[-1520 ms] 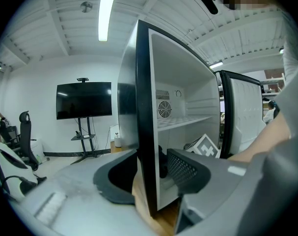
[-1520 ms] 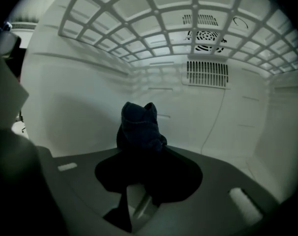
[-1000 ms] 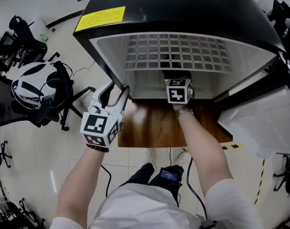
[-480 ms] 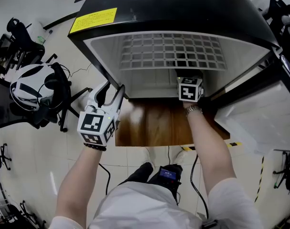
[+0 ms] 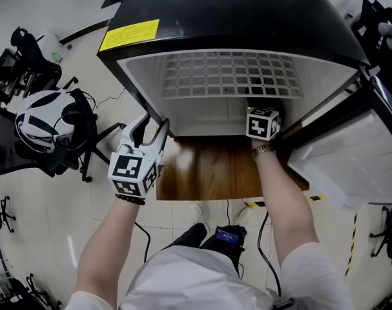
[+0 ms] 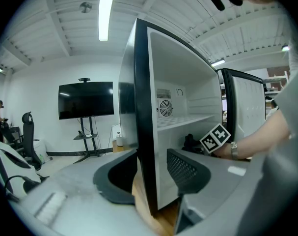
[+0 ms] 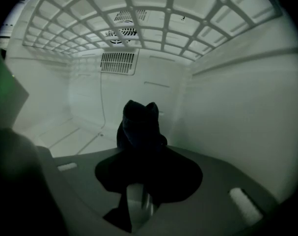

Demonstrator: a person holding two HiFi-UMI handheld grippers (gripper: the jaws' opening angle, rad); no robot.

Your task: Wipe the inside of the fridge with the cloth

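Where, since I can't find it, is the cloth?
Right gripper view: the cloth is clamped in the right gripper inside the fridge, under the wire shelf, by the right wall.

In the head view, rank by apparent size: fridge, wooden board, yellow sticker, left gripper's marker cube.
1. Fridge
2. Wooden board under it
3. Marker cube on the left gripper
4. Yellow sticker
The cube is nearer the camera, so those last two are unsure.
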